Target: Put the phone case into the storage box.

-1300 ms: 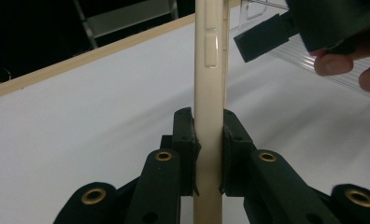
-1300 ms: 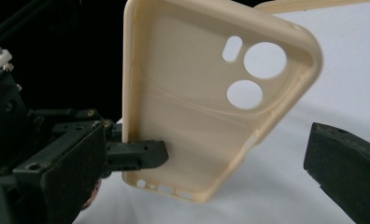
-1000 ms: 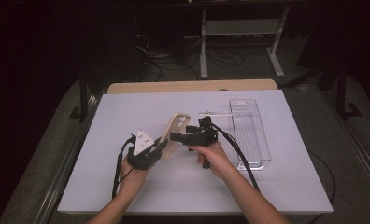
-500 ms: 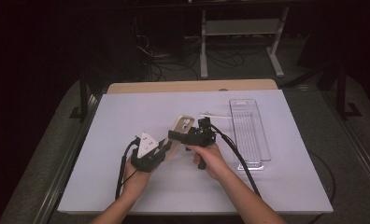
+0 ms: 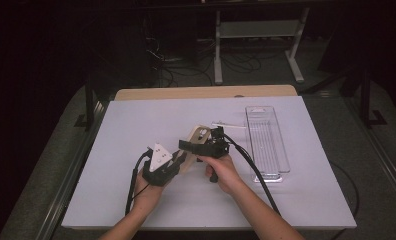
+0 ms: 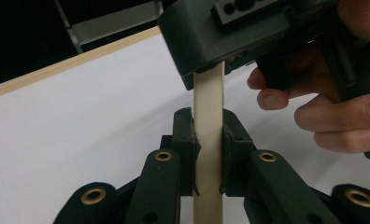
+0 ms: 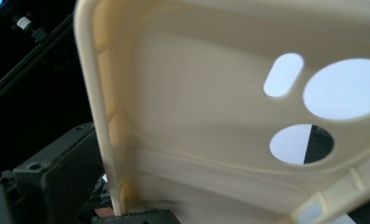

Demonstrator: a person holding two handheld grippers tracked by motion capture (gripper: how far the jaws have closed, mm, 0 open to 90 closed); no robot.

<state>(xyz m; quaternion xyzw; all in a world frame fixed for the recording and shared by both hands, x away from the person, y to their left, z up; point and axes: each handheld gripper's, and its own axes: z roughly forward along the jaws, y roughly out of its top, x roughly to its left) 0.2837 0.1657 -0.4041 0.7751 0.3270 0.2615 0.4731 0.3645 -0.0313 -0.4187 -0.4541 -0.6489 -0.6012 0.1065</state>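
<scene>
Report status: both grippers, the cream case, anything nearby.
Left gripper shut on cream plastic phone case, edge between its jaws. Right gripper at the case; grip cannot be told. Clear plastic tray to the right, apart.

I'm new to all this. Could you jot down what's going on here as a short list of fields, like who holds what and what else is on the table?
held item: cream phone case with round camera cutouts, lifted off the table
left gripper: fingers clamped on both sides of the case's edge
right gripper: at the case's upper part; grip hidden, cannot tell
table: white top, wooden far edge
other item: clear plastic tray, right of the hands
small item: thin pale piece left of the tray, too small to identify
</scene>
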